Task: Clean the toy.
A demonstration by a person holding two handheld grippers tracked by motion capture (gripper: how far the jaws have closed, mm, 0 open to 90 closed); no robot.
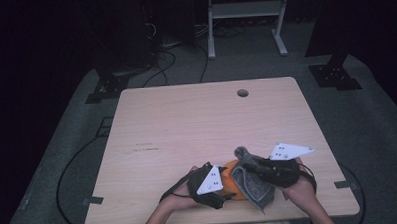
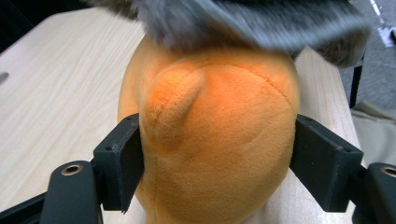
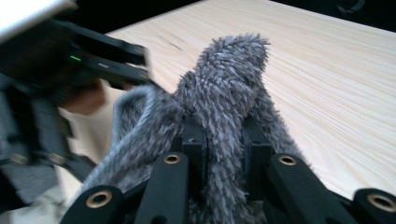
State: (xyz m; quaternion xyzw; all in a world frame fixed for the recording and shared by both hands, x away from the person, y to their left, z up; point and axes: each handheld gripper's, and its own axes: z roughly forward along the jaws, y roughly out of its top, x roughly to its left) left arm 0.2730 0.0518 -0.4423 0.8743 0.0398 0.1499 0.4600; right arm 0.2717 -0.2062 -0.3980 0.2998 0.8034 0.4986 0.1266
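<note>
Near the front edge of the tabletop [image 1: 187, 122], the left gripper [image 2: 217, 154] is clamping the orange plush toy [image 2: 219, 154] to steady it, while the right gripper [image 3: 223, 140] is pinching the fuzzy grey cloth [image 3: 224, 98] tight, apparently draping it over the toy.

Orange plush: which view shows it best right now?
The left gripper view: the orange plush sits close up between the left gripper's jaws. The high view gives just a sliver beside the grey cloth. The right gripper view shows cloth instead.
</note>
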